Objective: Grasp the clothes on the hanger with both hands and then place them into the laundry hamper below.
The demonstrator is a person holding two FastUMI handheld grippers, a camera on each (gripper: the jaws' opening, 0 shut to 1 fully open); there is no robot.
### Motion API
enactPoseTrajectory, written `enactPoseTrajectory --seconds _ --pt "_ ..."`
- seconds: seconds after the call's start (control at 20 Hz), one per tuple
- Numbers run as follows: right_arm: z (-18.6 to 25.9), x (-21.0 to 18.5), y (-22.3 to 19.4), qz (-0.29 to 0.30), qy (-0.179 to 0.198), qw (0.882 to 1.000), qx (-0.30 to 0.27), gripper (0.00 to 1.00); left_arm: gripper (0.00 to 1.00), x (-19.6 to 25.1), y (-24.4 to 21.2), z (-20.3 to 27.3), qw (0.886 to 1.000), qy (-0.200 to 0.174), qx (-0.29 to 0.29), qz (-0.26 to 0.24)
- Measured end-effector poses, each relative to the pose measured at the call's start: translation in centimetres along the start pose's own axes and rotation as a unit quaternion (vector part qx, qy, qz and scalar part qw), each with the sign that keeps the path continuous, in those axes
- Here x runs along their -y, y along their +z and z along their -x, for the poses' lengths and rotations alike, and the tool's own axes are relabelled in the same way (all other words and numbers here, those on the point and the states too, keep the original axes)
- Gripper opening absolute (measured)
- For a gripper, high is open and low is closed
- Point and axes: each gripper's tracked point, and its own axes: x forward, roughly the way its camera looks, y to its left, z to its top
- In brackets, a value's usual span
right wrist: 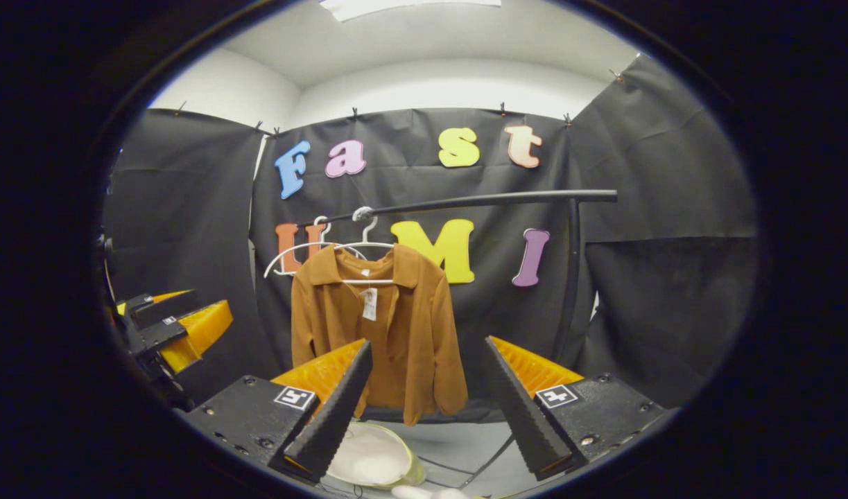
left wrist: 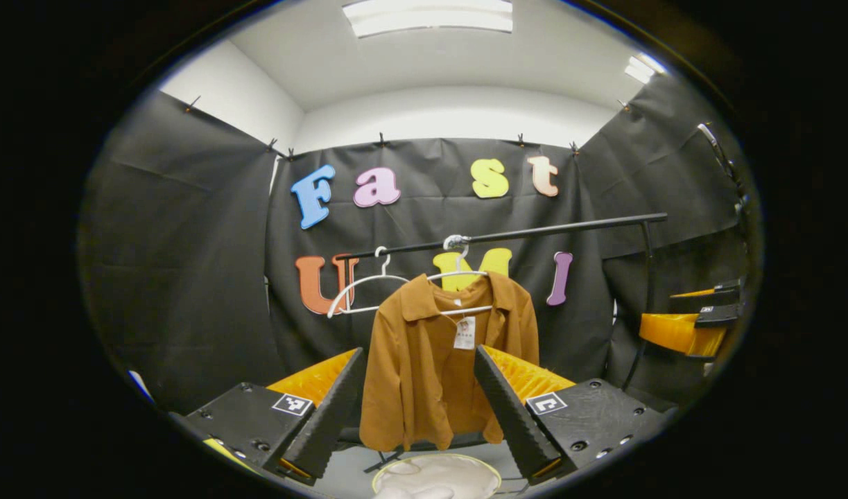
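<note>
Care is advised as both spread-jawed grippers, left gripper (left wrist: 418,405) and right gripper (right wrist: 427,398), are brought to the far brown shirt (left wrist: 443,360) hung above the hamper (left wrist: 436,477), one per shoulder.

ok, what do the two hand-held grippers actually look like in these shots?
Both match. Left hand-held gripper: two long wedge-shaped fingers with ribbed inner faces, mounted on black blocks with screw heads, each block carrying a small square black-and-white marker. Right hand-held gripper: same build, same markers.
</note>
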Motion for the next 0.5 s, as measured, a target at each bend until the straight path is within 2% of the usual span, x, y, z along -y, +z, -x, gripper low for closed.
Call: enactPoseTrajectory --seconds 0.05,0.15,0.2,0.25,0.3,0.35,0.5 --pt "-1.4 0.0 -0.1 -0.002 0.005 1.000 0.001 1.00 0.97 0.4 -0.6 -1.2 1.000 0.001 -0.002 -0.003" --pt "-4.5 -0.2 -0.1 -0.008 0.019 1.000 0.001 1.00 0.97 1.3 -2.0 -4.0 1.000 -0.004 -0.006 -0.009" --pt "-6.1 -0.4 -0.2 -0.012 0.025 1.000 0.001 1.00 1.00 1.8 -3.0 -5.6 1.000 -0.009 -0.011 -0.009" --pt "-8.0 -0.7 -0.2 -0.015 0.033 0.999 0.003 1.00 0.96 2.2 -3.8 -7.0 1.000 -0.010 -0.017 -0.006" --pt "-9.6 -1.1 -0.2 -0.018 0.045 0.999 0.002 1.00 1.00 2.3 -4.6 -8.5 1.000 -0.008 -0.021 0.000" --pt "-11.3 -1.5 -0.4 -0.020 0.058 0.998 -0.002 1.00 0.95 2.8 -5.1 -9.8 1.000 -0.016 -0.019 0.009" --pt "-16.2 -2.1 -1.3 -0.019 0.078 0.997 -0.018 1.00 0.99 3.1 -5.8 -13.8 1.000 -0.015 -0.006 0.020"
